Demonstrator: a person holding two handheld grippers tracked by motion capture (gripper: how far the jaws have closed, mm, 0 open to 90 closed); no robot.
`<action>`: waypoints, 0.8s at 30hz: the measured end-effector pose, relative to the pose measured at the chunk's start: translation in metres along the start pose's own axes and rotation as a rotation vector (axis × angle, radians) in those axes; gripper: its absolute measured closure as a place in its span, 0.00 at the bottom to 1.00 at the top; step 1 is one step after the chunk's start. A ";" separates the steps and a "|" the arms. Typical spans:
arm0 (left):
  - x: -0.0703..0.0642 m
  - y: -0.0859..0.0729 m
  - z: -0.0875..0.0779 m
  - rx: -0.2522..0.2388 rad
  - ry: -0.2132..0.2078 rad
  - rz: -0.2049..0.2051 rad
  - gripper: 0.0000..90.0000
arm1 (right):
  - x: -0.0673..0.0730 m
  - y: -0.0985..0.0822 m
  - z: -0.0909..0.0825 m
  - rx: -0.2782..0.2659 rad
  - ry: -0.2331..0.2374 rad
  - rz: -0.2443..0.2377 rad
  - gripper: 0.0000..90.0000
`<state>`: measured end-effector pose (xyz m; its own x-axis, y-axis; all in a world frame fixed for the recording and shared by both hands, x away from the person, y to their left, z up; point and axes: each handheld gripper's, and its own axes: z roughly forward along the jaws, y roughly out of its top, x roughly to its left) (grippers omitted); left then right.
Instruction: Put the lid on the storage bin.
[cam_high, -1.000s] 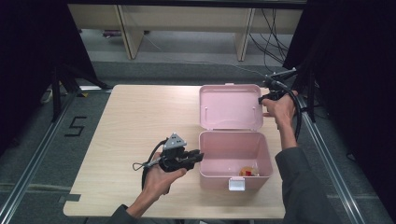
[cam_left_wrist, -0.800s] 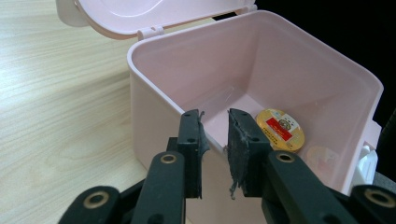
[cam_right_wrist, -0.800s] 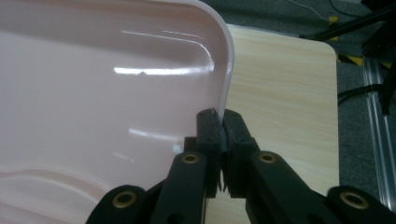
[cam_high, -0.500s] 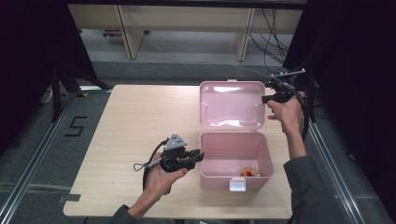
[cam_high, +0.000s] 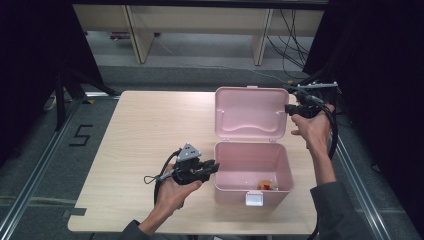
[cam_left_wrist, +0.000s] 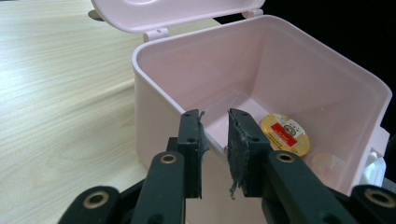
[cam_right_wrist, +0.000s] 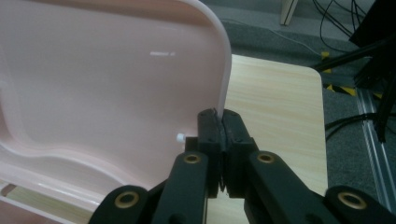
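A pink plastic box (cam_high: 250, 157) stands open near the table's front right, with its lid (cam_high: 252, 112) raised behind it. My left gripper (cam_high: 212, 167) is at the box's left wall. In the left gripper view that gripper (cam_left_wrist: 215, 135) straddles the box (cam_left_wrist: 303, 79) at its rim, shut on the wall. My right gripper (cam_high: 288, 107) is shut on the lid's right edge; in the right gripper view the gripper (cam_right_wrist: 219, 123) pinches the thin rim of the lid (cam_right_wrist: 107, 79). A round gold tin with a red label (cam_left_wrist: 285, 135) lies on the box floor (cam_high: 266, 186).
The light wooden table (cam_high: 150, 125) is bare to the left of the box. A white latch (cam_high: 254, 199) hangs on the box's front. Cables trail from both grippers, and dark frames and shelving stand beyond the far edge.
My right gripper has moved to the right and slightly up with the lid's edge, and the lid stands a little more upright. The left gripper has kept still on the box wall.
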<state>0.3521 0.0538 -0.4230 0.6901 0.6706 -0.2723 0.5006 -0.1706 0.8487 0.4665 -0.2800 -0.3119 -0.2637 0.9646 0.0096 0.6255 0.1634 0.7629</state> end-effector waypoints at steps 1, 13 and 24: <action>0.000 0.000 0.000 0.000 0.000 0.000 0.83 | 0.000 0.000 0.000 0.000 0.000 0.000 0.99; -0.001 0.000 0.001 0.000 0.012 -0.006 0.83 | 0.002 -0.013 -0.016 -0.048 0.011 0.023 0.99; -0.001 -0.001 0.001 -0.006 0.018 -0.010 0.83 | 0.003 -0.031 -0.035 -0.097 0.016 0.023 0.98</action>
<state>0.3515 0.0526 -0.4243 0.6758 0.6848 -0.2726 0.5039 -0.1594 0.8489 0.4207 -0.2890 -0.3130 -0.2619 0.9644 0.0373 0.5578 0.1197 0.8213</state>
